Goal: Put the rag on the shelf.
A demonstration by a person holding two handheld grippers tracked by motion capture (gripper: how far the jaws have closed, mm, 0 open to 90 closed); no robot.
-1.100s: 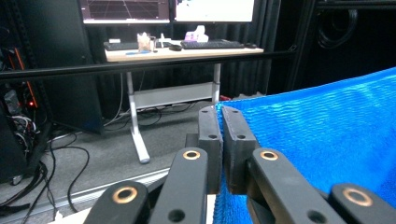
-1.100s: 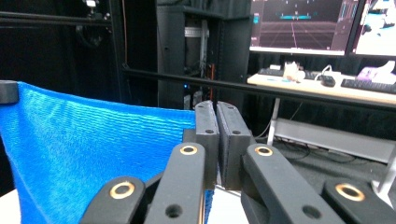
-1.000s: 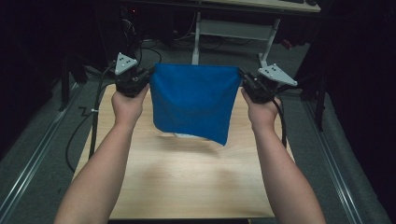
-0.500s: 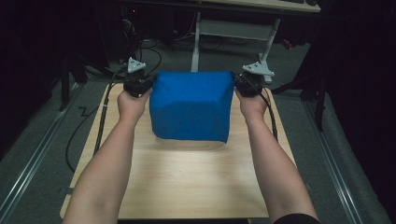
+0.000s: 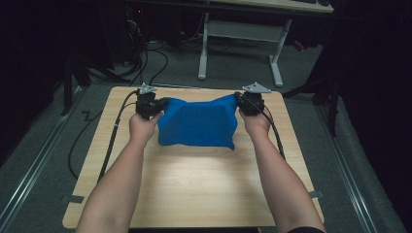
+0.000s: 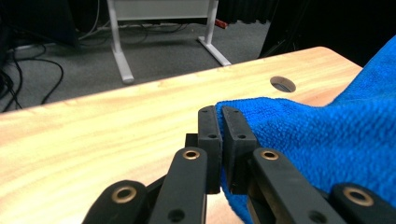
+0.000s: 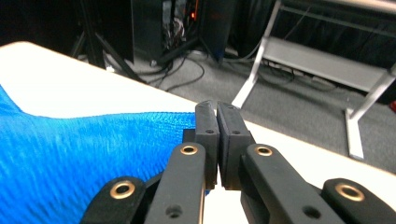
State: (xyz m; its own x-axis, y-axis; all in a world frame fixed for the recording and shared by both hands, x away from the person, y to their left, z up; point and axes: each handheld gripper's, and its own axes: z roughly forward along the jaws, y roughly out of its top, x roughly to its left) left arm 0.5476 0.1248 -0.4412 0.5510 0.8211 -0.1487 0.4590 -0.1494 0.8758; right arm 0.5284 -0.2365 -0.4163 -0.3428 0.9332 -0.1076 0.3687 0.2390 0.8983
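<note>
While the blue microfibre cloth [image 5: 198, 122] sags between them in the high view, the left claw [image 5: 151, 108] and the right claw [image 5: 247, 103] each pinch one of its upper corners, well apart, near the far edge of the wooden surface [image 5: 194, 184]. Held this way, the top edge is pulled nearly taut and the rest hangs down, its lower edge seemingly touching the wood; I judge the wide two-corner grip is meant to keep the cloth spread flat for laying out or folding. Both forearms reach forward almost parallel, hands [image 5: 142, 127] wrapped round the claw bodies, cables trailing back along the arms.

In the left gripper view, the left claw [image 6: 221, 123] is closed tight, its jaws meeting with only a sliver between them, and the cloth [image 6: 327, 135] bunches out from the right jaw, so the corner is caught there. The surface [image 6: 102, 135] lies just below, with a round hole [image 6: 282, 84] beyond the cloth.

In the right gripper view, the right claw [image 7: 216, 120] is likewise clamped, the cloth [image 7: 84, 158] running off to its left from between the jaws, low over the surface [image 7: 70, 88]
</note>
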